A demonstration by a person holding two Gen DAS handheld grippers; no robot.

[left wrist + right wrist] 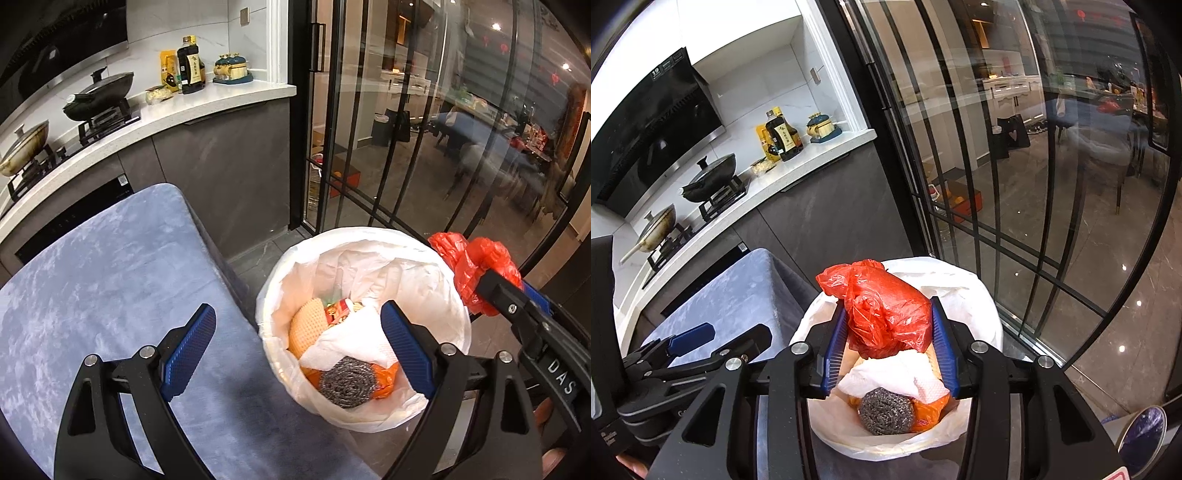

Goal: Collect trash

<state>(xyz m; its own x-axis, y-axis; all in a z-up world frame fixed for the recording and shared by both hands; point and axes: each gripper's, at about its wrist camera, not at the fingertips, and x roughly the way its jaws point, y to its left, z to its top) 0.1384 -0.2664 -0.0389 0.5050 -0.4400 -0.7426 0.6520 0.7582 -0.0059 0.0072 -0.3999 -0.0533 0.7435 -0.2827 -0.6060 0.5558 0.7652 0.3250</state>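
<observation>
Right claw (890, 343) clamped on red plastic bag (886, 314) above white-lined bin (979, 295) (steel scourer (884, 411), paper towel (894, 376) inside); left claw (299, 354) apart, unloaded.

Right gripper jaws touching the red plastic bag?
Touching. In the right wrist view the red plastic bag sits clamped between both blue pads of the right gripper, above the bin.

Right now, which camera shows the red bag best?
The right wrist view: the red bag sits whole and centred, clamped in the right gripper above the bin. The left wrist view catches it only at the right edge, partly behind that gripper's finger.
</observation>
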